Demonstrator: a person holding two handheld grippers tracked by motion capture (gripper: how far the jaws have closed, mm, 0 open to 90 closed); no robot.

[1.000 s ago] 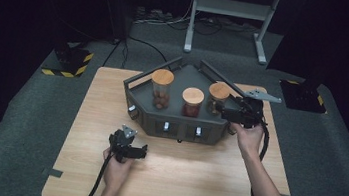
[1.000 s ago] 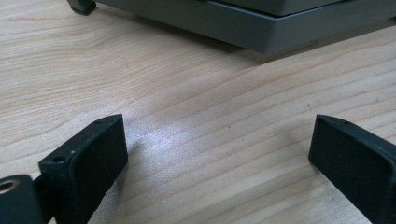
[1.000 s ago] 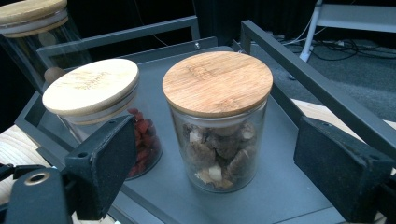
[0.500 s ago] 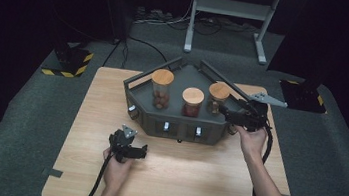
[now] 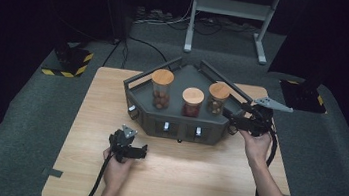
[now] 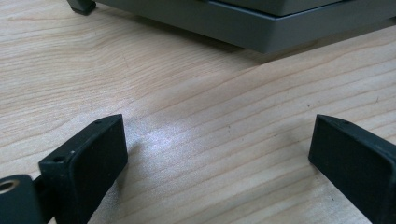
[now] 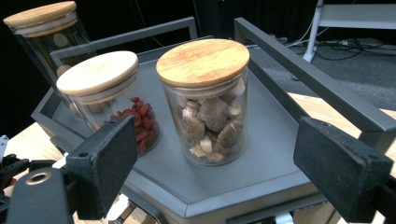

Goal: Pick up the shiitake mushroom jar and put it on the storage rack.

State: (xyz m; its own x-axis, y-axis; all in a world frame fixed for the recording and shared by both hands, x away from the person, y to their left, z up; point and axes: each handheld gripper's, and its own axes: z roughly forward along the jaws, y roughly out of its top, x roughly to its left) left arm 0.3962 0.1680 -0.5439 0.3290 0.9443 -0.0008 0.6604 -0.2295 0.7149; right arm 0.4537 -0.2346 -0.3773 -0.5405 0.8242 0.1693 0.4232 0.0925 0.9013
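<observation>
At tray's right corner: mushroom jar point(image 7: 204, 100) framed by right gripper point(image 7: 212, 172), jaws spread (ungrasped); left gripper point(image 6: 219, 161) unclenched, idle.

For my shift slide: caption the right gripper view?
Open right gripper faces mushroom jar on the grey tray.

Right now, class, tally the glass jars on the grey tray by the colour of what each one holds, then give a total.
Brown contents, tall jar: 1
Red contents, middle jar: 1
Tan and brown pieces, right jar: 1
Total on the tray: 3
</observation>
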